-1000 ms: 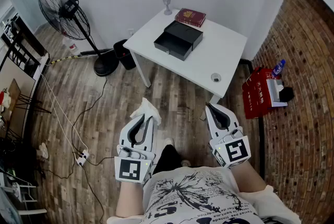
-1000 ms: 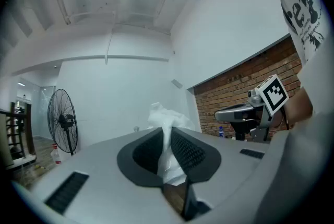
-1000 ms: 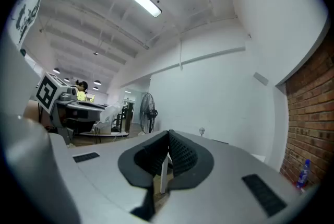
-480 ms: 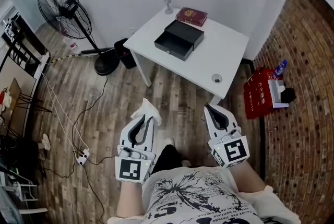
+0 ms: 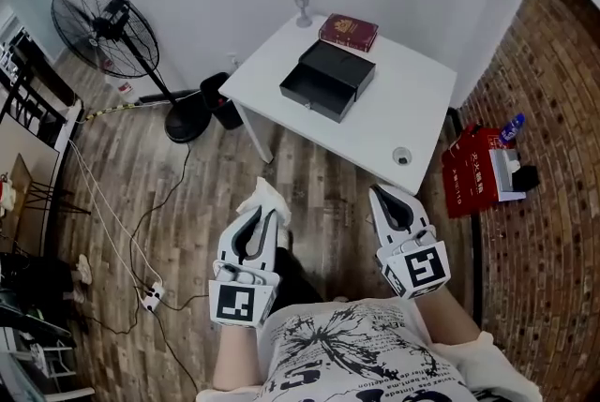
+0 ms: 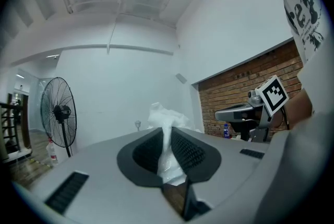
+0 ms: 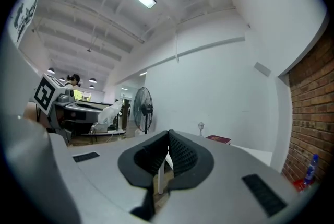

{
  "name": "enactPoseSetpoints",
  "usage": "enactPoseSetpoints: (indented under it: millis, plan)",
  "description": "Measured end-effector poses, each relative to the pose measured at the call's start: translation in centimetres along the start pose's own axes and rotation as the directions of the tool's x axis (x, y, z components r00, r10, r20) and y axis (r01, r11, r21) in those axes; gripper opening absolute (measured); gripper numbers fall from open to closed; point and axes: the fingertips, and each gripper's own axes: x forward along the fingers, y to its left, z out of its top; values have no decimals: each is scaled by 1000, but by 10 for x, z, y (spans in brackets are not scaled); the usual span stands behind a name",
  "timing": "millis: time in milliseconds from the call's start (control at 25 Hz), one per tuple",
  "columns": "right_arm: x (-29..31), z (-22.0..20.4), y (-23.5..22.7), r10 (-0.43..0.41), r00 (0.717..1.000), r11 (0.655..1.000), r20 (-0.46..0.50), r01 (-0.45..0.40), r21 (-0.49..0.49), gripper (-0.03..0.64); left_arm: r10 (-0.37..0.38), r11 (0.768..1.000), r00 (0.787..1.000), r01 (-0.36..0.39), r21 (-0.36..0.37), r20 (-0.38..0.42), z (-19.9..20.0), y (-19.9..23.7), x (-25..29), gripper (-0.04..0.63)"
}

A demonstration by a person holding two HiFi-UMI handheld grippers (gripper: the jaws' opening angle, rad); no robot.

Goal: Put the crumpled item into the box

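Nearest to me, my left claw [image 5: 265, 216] is clenched on the crumpled item [image 5: 265, 200], a white wad of paper or thin plastic. In the left gripper view the pads pinch a narrow waist of it, and most of the wad puffs out beyond the tips. My right claw [image 5: 380, 196] hangs just to the right of it, clenched on nothing; its pads meet, with only floor and a surface leg showing past them.

Both claws are over the wooden floor, well apart from the white surface [image 5: 412, 100] farther on. The black box [image 5: 328, 80] lies there, its shallow tray seemingly open at the near end, with a red book [image 5: 348, 32] just beyond it and a small glass [image 5: 302, 7] at the far edge.

My worry is the grip: so little of the wad is caught that a jolt on the walk over could tease it loose. At the box, something this light may catch on my pads at release, or spring back out and roll onto the surface. Reaching too far risks nudging the book or the glass.
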Motion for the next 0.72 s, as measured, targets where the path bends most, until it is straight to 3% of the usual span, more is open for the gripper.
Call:
enactPoseSetpoints:
  millis: [400,560,720]
  plan:
    - [181,10,-26,-188,981,980,-54,191,52,15,-174,985,984,174,-6,29,2,152,140,61]
    - [253,16,-34,-257,964,962,-68,261,73,15,-257,966,966,255,37,29,5,212,196,61]
    - [307,15,-49,-333,939,936,-90,341,88,15,-354,933,935,353,68,0,0,252,250,61]
